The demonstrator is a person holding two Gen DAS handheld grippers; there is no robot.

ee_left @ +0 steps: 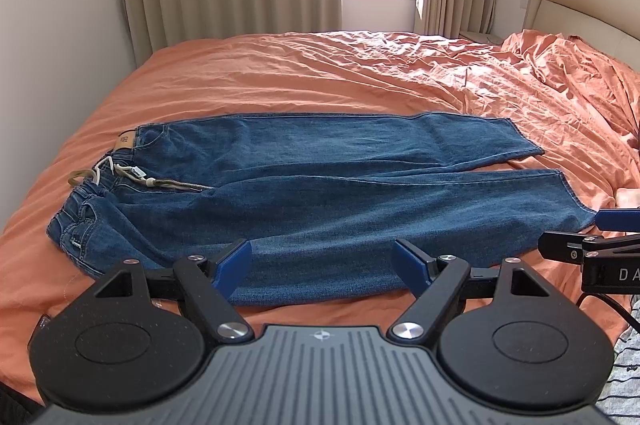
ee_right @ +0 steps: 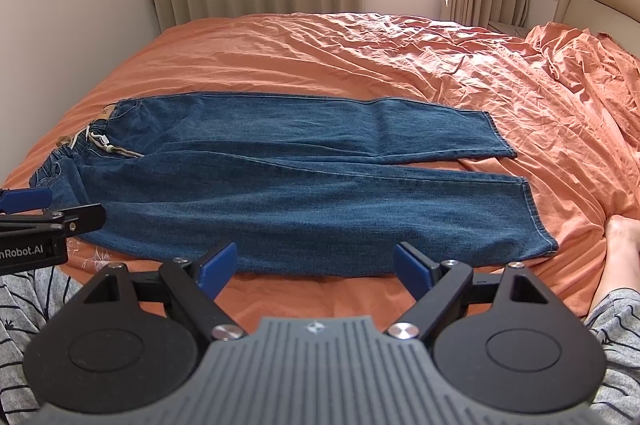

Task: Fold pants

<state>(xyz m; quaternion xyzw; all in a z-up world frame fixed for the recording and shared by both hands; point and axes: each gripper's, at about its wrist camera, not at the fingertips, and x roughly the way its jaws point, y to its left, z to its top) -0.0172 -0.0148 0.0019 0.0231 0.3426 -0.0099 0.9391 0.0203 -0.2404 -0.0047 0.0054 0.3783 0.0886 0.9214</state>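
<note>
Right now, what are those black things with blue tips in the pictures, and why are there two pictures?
Those are two grabbers a person holds, one in each hand. Each grabber has its own camera, so you get two pictures. One picture looks along the left gripper, the other along the right gripper. Both are wide open and hold nothing. Ahead, blue jeans lie spread flat on a bed with an orange sheet, waist to the left, legs to the right. The jeans are not yet folded.
</note>
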